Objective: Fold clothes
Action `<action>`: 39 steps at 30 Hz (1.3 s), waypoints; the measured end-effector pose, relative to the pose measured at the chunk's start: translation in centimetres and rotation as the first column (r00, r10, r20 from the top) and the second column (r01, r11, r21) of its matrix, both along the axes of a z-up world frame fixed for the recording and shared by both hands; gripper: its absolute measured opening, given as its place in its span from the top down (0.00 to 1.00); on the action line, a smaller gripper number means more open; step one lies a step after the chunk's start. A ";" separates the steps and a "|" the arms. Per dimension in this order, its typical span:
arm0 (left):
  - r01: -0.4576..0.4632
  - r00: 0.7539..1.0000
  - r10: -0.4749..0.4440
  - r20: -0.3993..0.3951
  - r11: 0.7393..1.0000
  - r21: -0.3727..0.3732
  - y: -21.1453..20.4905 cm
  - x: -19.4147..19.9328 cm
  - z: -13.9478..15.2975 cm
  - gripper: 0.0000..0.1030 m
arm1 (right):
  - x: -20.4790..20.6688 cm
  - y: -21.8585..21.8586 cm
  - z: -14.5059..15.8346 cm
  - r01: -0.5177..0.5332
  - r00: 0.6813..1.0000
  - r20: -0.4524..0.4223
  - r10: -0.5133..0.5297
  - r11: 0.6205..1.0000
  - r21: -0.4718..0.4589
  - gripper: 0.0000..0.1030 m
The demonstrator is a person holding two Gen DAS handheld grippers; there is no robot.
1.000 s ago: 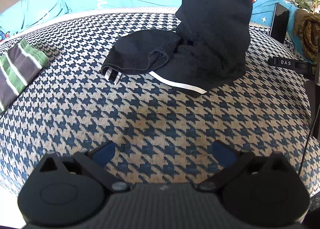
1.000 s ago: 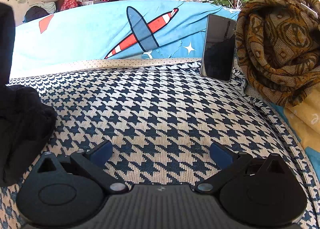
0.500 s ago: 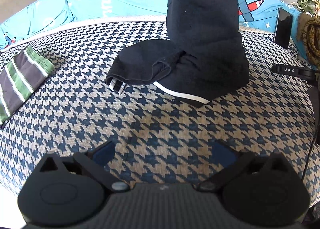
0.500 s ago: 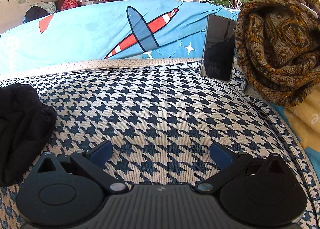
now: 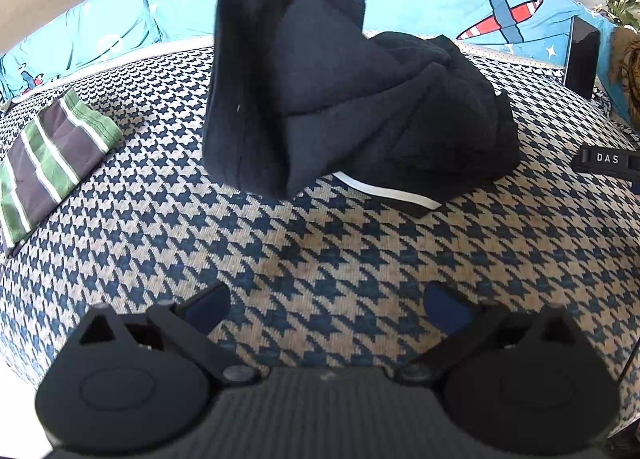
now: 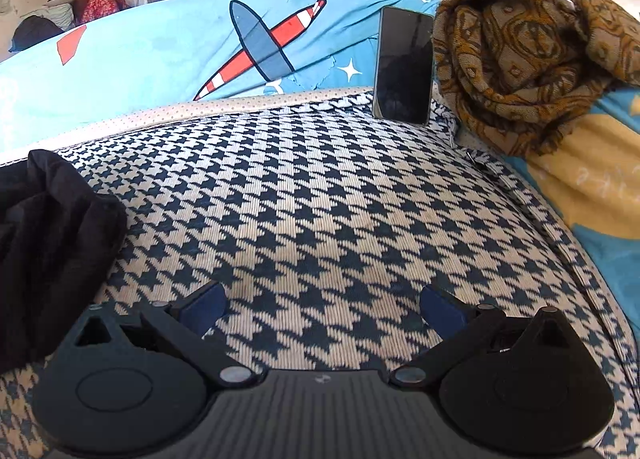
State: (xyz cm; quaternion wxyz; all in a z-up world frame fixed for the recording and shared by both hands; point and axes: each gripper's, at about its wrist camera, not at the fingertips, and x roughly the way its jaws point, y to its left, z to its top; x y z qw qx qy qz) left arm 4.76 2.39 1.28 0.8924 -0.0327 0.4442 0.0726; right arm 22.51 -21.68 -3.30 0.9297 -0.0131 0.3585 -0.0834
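Note:
A black garment with a white stripe [image 5: 360, 107] lies crumpled in the middle of the houndstooth-covered surface [image 5: 320, 259], with one blurred part in the air over its left side. Its edge shows at the left of the right wrist view [image 6: 48, 251]. My left gripper [image 5: 326, 303] is open and empty, well short of the garment. My right gripper [image 6: 322, 305] is open and empty, to the right of the garment.
A folded green and grey striped garment [image 5: 52, 155] lies at the left. A dark phone [image 6: 404, 65] leans against the blue airplane-print cushion [image 6: 200, 51]. A brown patterned scarf [image 6: 528, 59] sits at the right. A black device marked DAS [image 5: 608, 159] lies at the right edge.
The tall raised part of the black garment has dropped and tipped to the left, over the sleeve. The left gripper view has shifted slightly. The right gripper has barely moved.

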 end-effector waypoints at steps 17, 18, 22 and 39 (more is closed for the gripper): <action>-0.020 1.000 0.020 0.007 1.000 0.004 0.7 -1.2 0.4 0.00 | -6.3 5.3 1.4 -0.072 0.978 -0.193 0.078 0.997 0.040 0.00; -0.021 1.000 0.021 0.008 1.000 0.005 0.8 -1.3 0.4 0.00 | -7.1 5.7 1.5 -0.079 0.979 -0.184 0.087 0.996 0.049 0.00; -0.025 1.000 0.025 0.014 1.000 0.007 1.0 -1.8 0.5 0.00 | -9.6 7.2 1.3 -0.097 0.981 -0.163 0.106 0.993 0.064 0.00; -0.056 0.998 0.056 0.028 0.998 0.003 2.3 -4.7 0.4 0.00 | -14.7 10.9 0.1 -0.205 0.964 -0.157 0.216 0.975 0.079 0.00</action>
